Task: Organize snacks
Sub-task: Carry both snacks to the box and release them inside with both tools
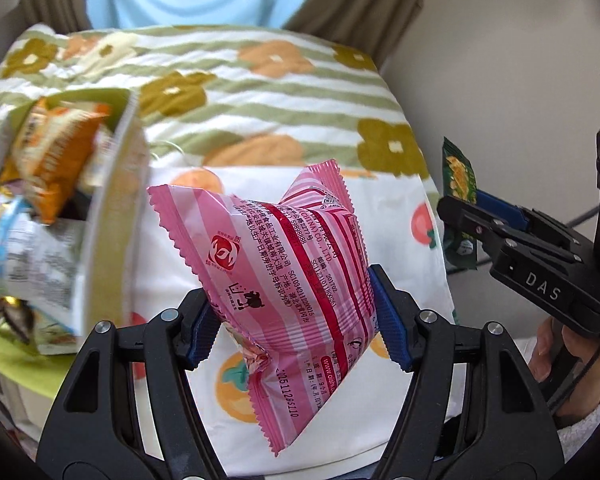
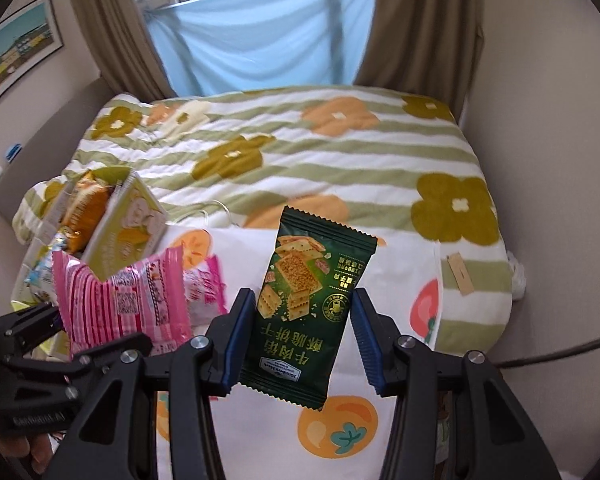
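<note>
Left gripper [image 1: 296, 320] clamped on pink striped snack packet [image 1: 288, 280], held above bed [image 1: 260, 92]; print reads "(CHINA) CO., LTD.", code "SC". Right gripper [image 2: 300, 340] pinching dark green cracker packet [image 2: 304, 312], Chinese lettering, crackers pictured. Open snack box [image 2: 120, 236] at 10 o'clock, orange packet [image 2: 86, 208] inside. "DAS" on right gripper body.

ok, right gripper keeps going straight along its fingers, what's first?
Probably the white fruit-print cloth on the bed, ahead of the right gripper and its green cracker packet. Nothing shows in between, though depth is unclear.
</note>
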`<state>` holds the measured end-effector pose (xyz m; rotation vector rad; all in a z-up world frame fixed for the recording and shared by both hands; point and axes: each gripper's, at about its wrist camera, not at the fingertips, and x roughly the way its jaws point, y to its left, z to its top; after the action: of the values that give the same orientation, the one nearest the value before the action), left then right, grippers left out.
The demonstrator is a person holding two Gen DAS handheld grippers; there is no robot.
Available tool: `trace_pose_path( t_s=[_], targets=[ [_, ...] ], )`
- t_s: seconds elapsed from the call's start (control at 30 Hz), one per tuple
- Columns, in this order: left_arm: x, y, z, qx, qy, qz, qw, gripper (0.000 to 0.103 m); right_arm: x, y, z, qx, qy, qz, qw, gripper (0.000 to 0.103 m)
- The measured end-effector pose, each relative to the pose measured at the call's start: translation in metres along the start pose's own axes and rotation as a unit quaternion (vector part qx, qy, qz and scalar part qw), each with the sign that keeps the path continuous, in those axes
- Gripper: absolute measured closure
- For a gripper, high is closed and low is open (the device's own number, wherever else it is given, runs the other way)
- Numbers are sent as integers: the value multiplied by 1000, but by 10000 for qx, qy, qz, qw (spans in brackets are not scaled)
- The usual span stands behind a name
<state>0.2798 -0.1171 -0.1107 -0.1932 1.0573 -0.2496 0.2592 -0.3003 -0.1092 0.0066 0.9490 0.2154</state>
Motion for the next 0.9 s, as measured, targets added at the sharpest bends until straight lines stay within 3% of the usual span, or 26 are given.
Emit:
trace_pose_path(
  t_s=[0.23,0.43,0.67,0.9],
  targets=[
    [-69,59,5,-408,-626,471,9961,38,-18,57,22,-522,-338,519,9967,58],
    [-102,125,2,-726,-821,597,9922,38,-18,125,29,-822,-482,893,9914,58],
    [-120,203,11,-697,-696,598,9933,38,-11,193,34,-800,-508,982,9906,58],
    [-107,266,29,-403,-309,363,9981,38,9,251,34,-645,-361,859,9936,58]
  ],
)
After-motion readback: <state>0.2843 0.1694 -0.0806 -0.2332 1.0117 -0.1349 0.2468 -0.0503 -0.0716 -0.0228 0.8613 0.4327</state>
